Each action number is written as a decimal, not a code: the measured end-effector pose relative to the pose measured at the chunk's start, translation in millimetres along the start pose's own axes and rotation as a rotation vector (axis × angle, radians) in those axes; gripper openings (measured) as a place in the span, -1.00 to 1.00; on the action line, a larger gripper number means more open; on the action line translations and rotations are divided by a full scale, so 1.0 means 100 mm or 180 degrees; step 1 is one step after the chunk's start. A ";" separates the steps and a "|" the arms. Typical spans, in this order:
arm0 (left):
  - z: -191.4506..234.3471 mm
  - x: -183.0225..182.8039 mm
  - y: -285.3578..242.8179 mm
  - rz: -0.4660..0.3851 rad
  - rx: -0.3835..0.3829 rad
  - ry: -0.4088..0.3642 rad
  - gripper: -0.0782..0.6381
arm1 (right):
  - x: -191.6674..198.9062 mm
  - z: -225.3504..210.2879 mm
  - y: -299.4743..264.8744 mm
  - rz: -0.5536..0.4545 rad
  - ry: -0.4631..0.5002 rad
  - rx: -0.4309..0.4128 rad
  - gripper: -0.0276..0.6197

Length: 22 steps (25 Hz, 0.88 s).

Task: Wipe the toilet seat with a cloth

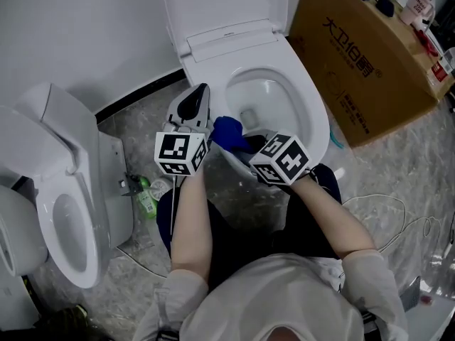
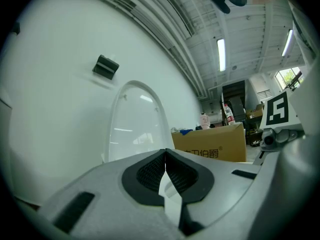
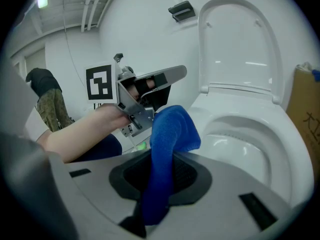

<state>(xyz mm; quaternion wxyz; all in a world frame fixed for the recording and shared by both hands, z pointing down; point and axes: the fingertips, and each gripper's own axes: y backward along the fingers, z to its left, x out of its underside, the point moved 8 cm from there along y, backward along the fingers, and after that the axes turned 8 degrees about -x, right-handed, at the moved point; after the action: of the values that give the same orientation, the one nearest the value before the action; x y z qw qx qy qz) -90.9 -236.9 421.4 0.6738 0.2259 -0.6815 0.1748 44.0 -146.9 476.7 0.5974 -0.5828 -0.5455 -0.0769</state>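
Observation:
A white toilet stands with its lid [image 1: 227, 2] up and its seat rim [image 1: 314, 112] bare. My right gripper [image 1: 242, 146] hovers over the near-left part of the rim, shut on a blue cloth [image 1: 226, 132]. In the right gripper view the cloth [image 3: 170, 134] rises from between the pads of the right gripper [image 3: 160, 171] and folds over, with the rim [image 3: 260, 134] beyond it. My left gripper [image 1: 199, 94] is just left of the bowl, beside the cloth. Its jaws meet at the tips and hold nothing; in its own view the left gripper [image 2: 165, 159] points at the raised lid [image 2: 132, 124].
A second white toilet [image 1: 64, 212] stands at the left. A cardboard box [image 1: 362, 62] with small items on top sits right of the toilet. A green bottle [image 1: 146, 201] lies on the marble floor by my left leg. Cables [image 1: 398, 212] trail at the right.

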 end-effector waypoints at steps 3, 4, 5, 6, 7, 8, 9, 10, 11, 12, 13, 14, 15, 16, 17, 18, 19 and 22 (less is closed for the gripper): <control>0.00 0.02 -0.01 0.0005 0.0007 0.0019 -0.76 | 0.02 0.02 0.03 0.0087 -0.0032 -0.0045 -0.69; 0.00 0.02 -0.01 0.0007 0.0007 0.0023 -0.76 | 0.04 0.03 0.05 0.0116 -0.0054 -0.0077 -0.69; 0.00 0.02 -0.01 0.0007 0.0008 0.0027 -0.76 | 0.05 0.04 0.07 0.0139 -0.0073 -0.0101 -0.69; 0.00 0.02 -0.01 0.0005 0.0010 0.0031 -0.76 | 0.07 0.04 0.09 0.0158 -0.0084 -0.0112 -0.69; 0.00 0.01 -0.01 0.0000 0.0012 0.0034 -0.76 | 0.08 0.05 0.11 0.0174 -0.0085 -0.0109 -0.69; 0.00 0.01 -0.02 -0.0008 0.0014 0.0035 -0.76 | 0.09 0.06 0.12 0.0187 -0.0079 -0.0096 -0.69; 0.00 0.01 -0.03 -0.0016 0.0015 0.0034 -0.76 | 0.10 0.06 0.13 0.0199 -0.0070 -0.0078 -0.69; -0.01 0.01 -0.04 -0.0020 0.0017 0.0034 -0.76 | 0.11 0.06 0.14 0.0212 -0.0062 -0.0060 -0.69; -0.01 0.02 -0.04 -0.0018 0.0018 0.0035 -0.76 | 0.12 0.07 0.15 0.0227 -0.0054 -0.0042 -0.69; -0.02 0.03 -0.05 -0.0011 0.0021 0.0037 -0.76 | 0.14 0.08 0.16 0.0241 -0.0046 -0.0026 -0.69; -0.02 0.03 -0.05 -0.0005 0.0025 0.0040 -0.76 | 0.15 0.09 0.18 0.0252 -0.0037 -0.0008 -0.69; -0.02 0.03 -0.05 -0.0005 0.0029 0.0046 -0.76 | 0.17 0.10 0.20 0.0260 -0.0027 0.0011 -0.69; -0.03 0.03 -0.05 -0.0016 0.0039 0.0057 -0.76 | 0.19 0.11 0.22 0.0265 -0.0017 0.0031 -0.69; -0.03 0.02 -0.05 -0.0042 0.0054 0.0070 -0.76 | 0.20 0.12 0.24 0.0269 -0.0008 0.0050 -0.69; -0.03 0.01 -0.05 -0.0076 0.0072 0.0079 -0.76 | 0.22 0.13 0.26 0.0274 -0.0004 0.0066 -0.69; -0.04 0.01 -0.05 -0.0104 0.0085 0.0079 -0.76 | 0.24 0.13 0.28 0.0280 -0.0005 0.0078 -0.69; -0.05 0.01 -0.05 -0.0118 0.0094 0.0074 -0.76 | 0.26 0.13 0.30 0.0287 -0.0010 0.0088 -0.69; -0.06 0.02 -0.06 -0.0119 0.0106 0.0064 -0.76 | 0.32 0.14 0.37 0.0308 -0.0024 0.0117 -0.69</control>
<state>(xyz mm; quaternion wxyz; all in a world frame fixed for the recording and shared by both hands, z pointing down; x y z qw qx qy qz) -82.7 -238.3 423.0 0.6799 0.2480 -0.6674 0.1757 75.5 -107.6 474.3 0.6090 -0.5977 -0.5201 -0.0357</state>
